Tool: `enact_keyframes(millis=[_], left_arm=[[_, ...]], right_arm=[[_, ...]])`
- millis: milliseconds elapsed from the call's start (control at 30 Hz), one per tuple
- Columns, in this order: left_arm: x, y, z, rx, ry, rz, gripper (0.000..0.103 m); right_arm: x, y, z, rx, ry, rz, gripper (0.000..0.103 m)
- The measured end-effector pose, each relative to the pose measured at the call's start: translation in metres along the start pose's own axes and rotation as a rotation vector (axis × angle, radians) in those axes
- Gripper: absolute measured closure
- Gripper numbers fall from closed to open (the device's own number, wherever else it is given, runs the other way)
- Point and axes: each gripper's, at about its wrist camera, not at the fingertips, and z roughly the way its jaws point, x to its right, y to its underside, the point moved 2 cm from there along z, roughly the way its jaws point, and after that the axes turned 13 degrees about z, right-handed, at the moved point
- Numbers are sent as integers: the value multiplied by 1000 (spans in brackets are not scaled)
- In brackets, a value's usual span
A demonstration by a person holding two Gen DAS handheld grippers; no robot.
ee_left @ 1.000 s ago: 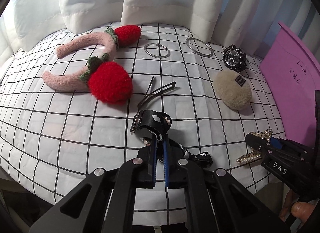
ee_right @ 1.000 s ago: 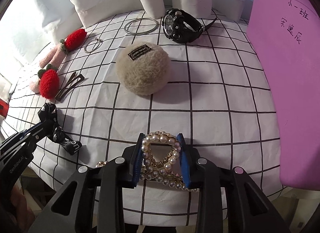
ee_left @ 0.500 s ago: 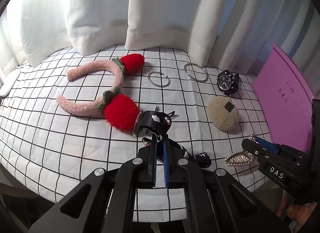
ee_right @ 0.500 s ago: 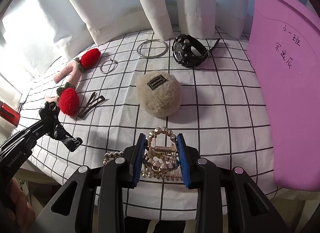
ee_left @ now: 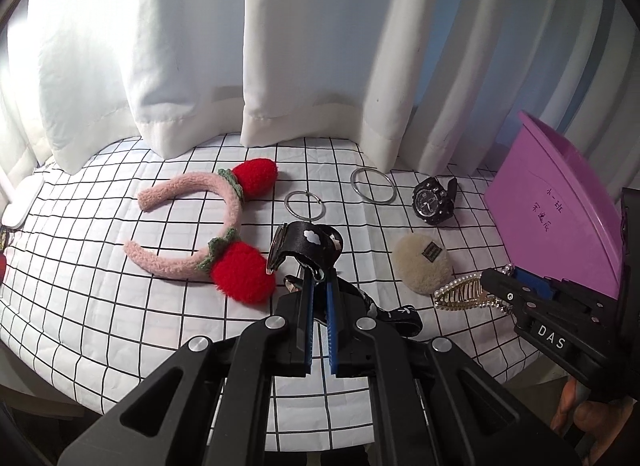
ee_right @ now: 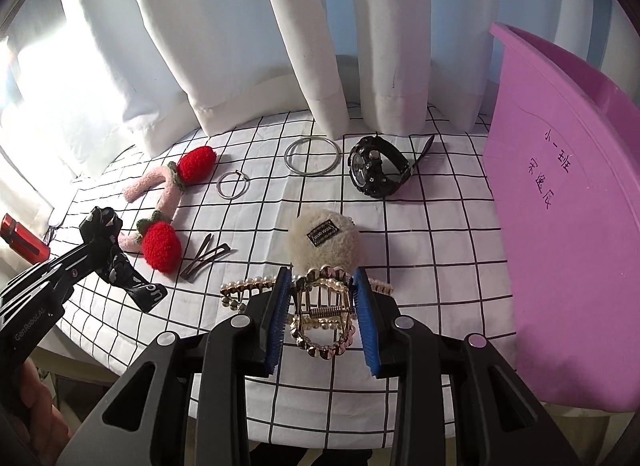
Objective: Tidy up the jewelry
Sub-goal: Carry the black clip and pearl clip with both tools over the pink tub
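Left wrist view: left gripper [ee_left: 319,298] pinched nearly closed on black strap clip [ee_left: 306,244], raised off checked cloth [ee_left: 100,298]. Judged step: carry to purple bin [ee_left: 560,205], far right of these tongs. Best kept high enough that dangling strap tail misses strawberry headband [ee_left: 208,225], just left and ahead of tips; squeeze held steady, since only a thin part of strap sits between pads. Right gripper [ee_left: 486,286] visible to the right, clamped on pearl claw clip [ee_left: 466,294], close beside bin wall. Beige puff [ee_left: 424,266] just behind that clip.

Right wrist view: right gripper [ee_right: 322,290] at medium gap, blue pads pressing both sides of pearl claw clip [ee_right: 324,318], spring facing camera, clip lifted above cloth. Bin directly right of tongs; short swing over rim, then release, likely enough. Risk judged: spring clip twisting out if grip loosened early. Loose hairpins [ee_right: 206,258] and strawberry headband left of tongs; black watch [ee_right: 378,171] and large ring [ee_right: 312,155] ahead, small ring [ee_right: 233,185] ahead-left. Left gripper [ee_right: 96,234] at far left, strap hanging from tip.
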Motion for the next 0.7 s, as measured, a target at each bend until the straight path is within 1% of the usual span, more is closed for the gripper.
enact_keyframes(millis=[200,400,567,700], left_arm=[[5,-15,-14,32,13,31,97],[18,-40,-32,87,43,75,97],[45,-66,-44,143,91,137,97],[77,-85,-48,182,146,192,97]], right_arm=[[-5,-13,-23,37,-3,-2,72],[-2,-31,-57,98,-7,25,72],[12,-47,-91,170,1,61,72],[37,-60,-120,231,21,107,72]])
